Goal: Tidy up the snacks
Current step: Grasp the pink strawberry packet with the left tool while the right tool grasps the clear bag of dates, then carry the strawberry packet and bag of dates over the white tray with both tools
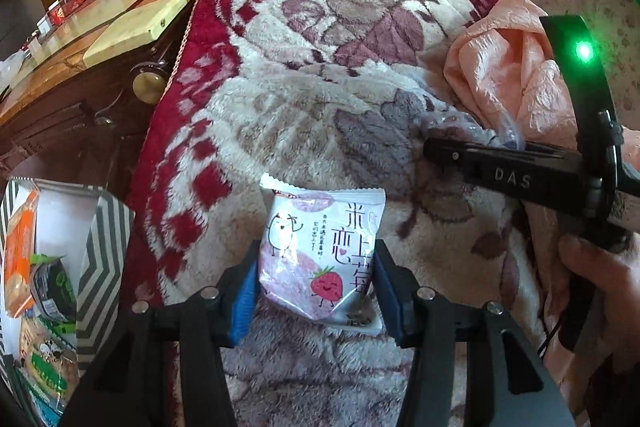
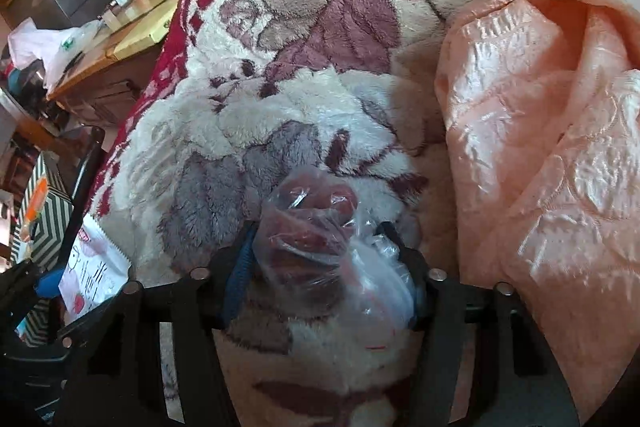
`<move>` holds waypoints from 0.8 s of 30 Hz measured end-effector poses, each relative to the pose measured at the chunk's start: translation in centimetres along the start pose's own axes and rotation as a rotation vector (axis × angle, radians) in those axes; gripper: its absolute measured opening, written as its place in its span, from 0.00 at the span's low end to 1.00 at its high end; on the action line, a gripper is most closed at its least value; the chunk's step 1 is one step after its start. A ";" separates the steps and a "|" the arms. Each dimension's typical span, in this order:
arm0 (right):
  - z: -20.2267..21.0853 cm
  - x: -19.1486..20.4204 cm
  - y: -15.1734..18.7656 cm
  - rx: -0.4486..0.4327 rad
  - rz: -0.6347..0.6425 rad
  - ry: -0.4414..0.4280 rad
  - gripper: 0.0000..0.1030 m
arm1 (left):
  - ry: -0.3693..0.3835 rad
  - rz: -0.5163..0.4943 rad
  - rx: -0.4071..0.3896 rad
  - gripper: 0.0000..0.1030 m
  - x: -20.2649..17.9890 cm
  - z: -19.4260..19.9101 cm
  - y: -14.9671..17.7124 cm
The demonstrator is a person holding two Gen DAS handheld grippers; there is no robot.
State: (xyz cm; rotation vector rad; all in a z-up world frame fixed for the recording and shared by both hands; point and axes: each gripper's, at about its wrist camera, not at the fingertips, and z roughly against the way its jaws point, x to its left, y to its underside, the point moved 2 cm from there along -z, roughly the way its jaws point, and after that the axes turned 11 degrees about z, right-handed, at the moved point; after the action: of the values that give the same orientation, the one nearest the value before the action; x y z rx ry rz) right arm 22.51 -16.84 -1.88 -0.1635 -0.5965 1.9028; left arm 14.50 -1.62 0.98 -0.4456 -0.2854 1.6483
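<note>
From the left wrist view, the left gripper (image 1: 316, 291) is clamped on a white snack packet (image 1: 320, 259) printed with a strawberry and a cartoon figure, its blue pads (image 1: 244, 301) pressing both side edges, the packet held above the near part of a plush floral blanket (image 1: 320, 67). Past the blanket's red left edge stands a striped box (image 1: 102, 267), open at the top, with orange and green snack packs (image 1: 40, 287) inside. At the blanket's right edge lies a crumpled peach plastic bag (image 1: 500, 75); the right gripper (image 1: 452, 143) reaches in just below it, a hand (image 1: 604, 291) on its handle. From the right wrist view, the right gripper (image 2: 320, 259) grasps a clear plastic bag (image 2: 316, 239) with dark reddish contents, the film bunched between its jaws over the blanket (image 2: 320, 27). The peach bag (image 2: 540, 127) fills the right side. At the lower left, the white packet (image 2: 92, 279) and the striped box (image 2: 40, 215) show near the blanket's left edge.
</note>
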 end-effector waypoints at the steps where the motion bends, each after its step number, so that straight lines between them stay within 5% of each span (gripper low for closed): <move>1: 0.0 -0.2 0.1 0.000 -0.004 -0.013 0.43 | -0.001 0.002 0.002 0.53 0.1 0.0 0.1; 8: 2.4 0.7 1.8 -0.015 0.013 -0.065 0.40 | 0.003 0.036 -0.006 0.53 0.6 0.9 1.2; 24: 9.6 9.6 7.5 -0.086 0.093 -0.130 0.40 | -0.067 0.087 -0.088 0.53 3.7 7.6 6.4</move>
State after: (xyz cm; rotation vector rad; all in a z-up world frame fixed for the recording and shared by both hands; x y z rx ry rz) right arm 8.67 -13.51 4.41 -0.1255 -0.7714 1.9895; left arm 5.08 1.80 4.48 -0.4750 -0.3949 1.7428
